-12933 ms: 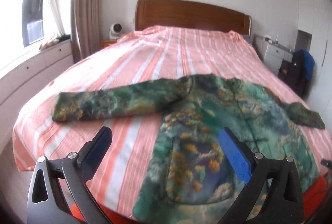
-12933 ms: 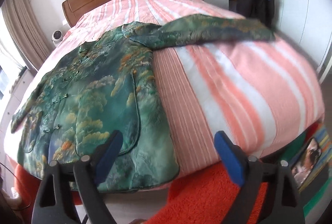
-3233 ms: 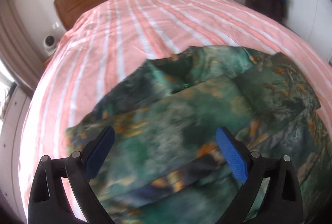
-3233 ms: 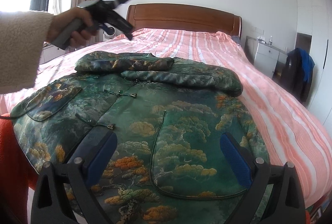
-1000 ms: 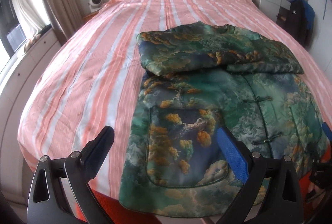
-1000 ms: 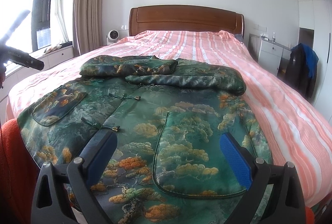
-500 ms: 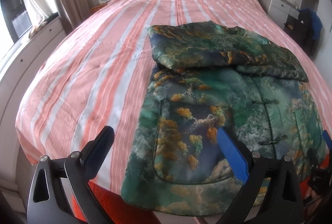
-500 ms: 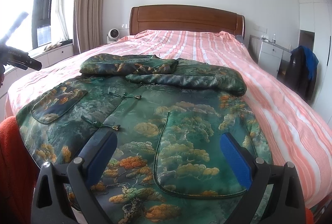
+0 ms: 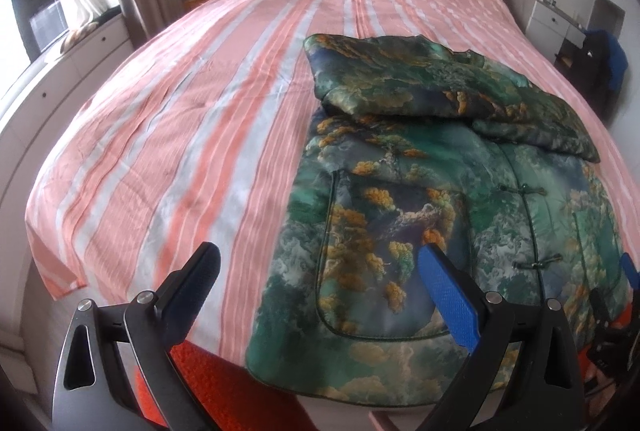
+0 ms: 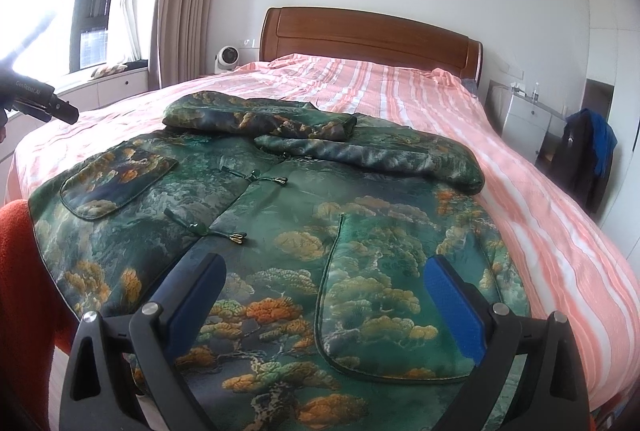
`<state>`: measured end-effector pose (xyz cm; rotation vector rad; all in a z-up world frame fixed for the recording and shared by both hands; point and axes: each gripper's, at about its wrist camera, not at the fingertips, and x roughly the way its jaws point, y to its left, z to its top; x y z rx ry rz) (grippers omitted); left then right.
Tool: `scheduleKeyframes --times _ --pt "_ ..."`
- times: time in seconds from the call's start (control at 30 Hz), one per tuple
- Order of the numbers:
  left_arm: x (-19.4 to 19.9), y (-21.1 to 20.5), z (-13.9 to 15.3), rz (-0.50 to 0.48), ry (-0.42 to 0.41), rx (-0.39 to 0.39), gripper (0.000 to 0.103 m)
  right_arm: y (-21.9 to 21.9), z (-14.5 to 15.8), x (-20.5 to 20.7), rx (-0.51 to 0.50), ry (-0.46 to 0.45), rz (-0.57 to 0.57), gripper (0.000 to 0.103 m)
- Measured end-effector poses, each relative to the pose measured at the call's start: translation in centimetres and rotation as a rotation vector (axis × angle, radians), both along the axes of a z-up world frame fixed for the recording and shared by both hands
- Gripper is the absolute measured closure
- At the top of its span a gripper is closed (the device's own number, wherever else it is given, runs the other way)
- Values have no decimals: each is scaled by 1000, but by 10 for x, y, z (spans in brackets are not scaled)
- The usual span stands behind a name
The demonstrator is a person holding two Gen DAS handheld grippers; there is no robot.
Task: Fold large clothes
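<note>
Compared with the view of about thirteen seconds ago, in which both sleeves were stretched out to the sides, the jacket point(image 10: 304, 231) is now seen with its two sleeves point(image 10: 260, 121) folded across the chest, one lying over the other just below the collar. Since half a second ago little is changed: the left view is shifted slightly, so that more of the bare striped bedspread point(image 9: 192, 119) is shown to the left of the garment. The jacket is laid front-up near the foot of the bed, its hem reaching the edge above an orange cover point(image 9: 224, 371). Two patch pockets point(image 10: 116, 183) can be counted, one on each front panel, and two knotted frog closures point(image 10: 208, 229) are visible down the middle. The left gripper point(image 9: 316, 291) is held above the bed's foot with its jaws spread wide and nothing between them; the right gripper point(image 10: 320, 299) is likewise held spread and empty over the lower front of the jacket. One wooden headboard point(image 10: 368, 39), one small white fan point(image 10: 228, 57) and one dark garment point(image 10: 588, 159) hung at the right are seen behind.
</note>
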<state>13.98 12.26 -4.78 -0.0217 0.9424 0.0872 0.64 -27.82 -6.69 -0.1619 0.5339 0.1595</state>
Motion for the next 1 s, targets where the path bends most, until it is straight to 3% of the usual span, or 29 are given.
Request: scheduleKeyframes --times 1.0 --pt "-11 -7 3 -13 -12 25 3 6 0 -2 -23 -6 19 4"
